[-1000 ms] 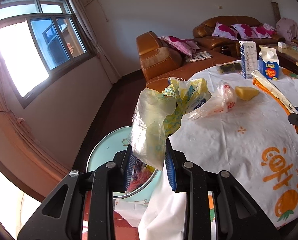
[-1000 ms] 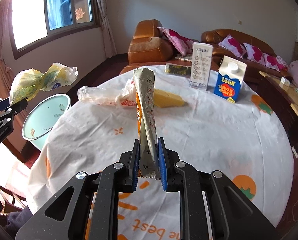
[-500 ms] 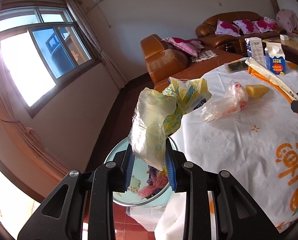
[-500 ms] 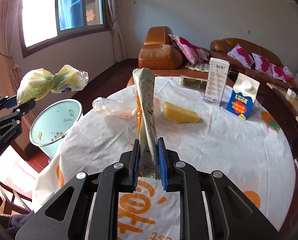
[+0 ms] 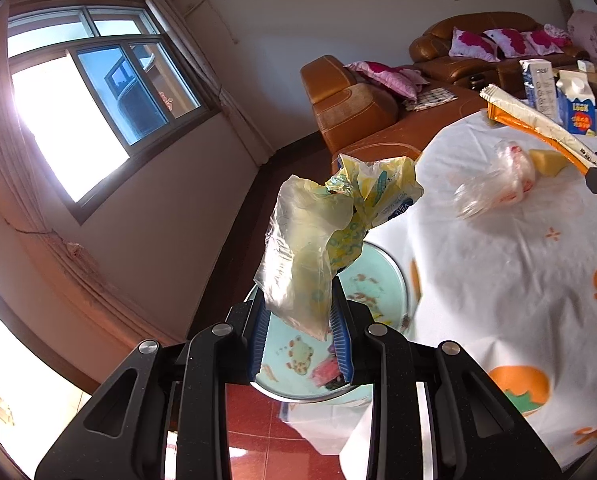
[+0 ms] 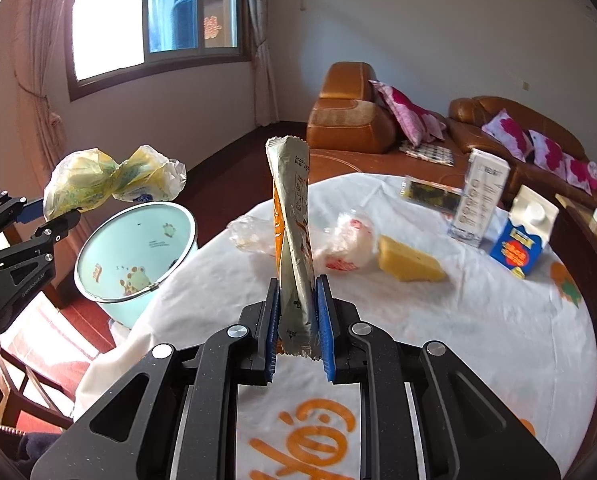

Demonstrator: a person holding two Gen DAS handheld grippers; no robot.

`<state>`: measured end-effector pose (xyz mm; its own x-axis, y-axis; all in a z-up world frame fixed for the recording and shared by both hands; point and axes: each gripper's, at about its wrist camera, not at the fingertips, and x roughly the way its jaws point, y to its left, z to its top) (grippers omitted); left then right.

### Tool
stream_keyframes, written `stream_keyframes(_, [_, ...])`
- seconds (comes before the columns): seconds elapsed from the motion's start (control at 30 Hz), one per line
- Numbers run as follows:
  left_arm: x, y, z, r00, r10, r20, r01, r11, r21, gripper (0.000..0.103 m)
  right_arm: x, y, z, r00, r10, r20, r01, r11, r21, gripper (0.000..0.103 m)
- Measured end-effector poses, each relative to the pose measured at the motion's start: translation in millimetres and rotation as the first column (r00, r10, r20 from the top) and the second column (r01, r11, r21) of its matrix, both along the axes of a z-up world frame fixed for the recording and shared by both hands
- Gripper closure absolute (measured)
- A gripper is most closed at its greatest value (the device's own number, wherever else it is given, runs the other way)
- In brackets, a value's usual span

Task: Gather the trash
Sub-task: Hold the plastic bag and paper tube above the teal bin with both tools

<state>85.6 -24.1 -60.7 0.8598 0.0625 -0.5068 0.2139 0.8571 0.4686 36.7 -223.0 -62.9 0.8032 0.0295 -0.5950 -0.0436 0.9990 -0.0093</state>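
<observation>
- The left gripper [image 5: 302, 336] is pinching a crumpled yellow plastic bag [image 5: 318, 240] in open air, hanging over the mouth of the pale green waste bin [image 6: 138, 256], which is standing on the red floor just beside the table's edge.
- The right gripper [image 6: 298, 332] is clamping a long twisted orange-and-silver snack wrapper [image 6: 294, 236] upright above the near part of the round table [image 6: 438, 340].
- A white cloth with orange prints is covering the table; a clear crumpled bag [image 6: 346, 248], a yellow wedge [image 6: 408, 262], a blue carton [image 6: 522, 240] and a tall white carton [image 6: 480, 200] are sitting towards its far side.
- Brown leather sofas [image 6: 350, 116] and a window [image 6: 158, 16] are standing beyond.
</observation>
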Motion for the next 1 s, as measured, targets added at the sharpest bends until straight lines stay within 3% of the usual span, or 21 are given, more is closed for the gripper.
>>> stream_keyframes(1.0, [33.2, 64.6, -30.1, 0.99, 0.13, -0.056, -0.129, 0.992, 0.018, 0.074, 49.1, 75.3, -7.1, 0.986, 0.162, -0.043, -0.165, 0.983, -0.081, 0.085])
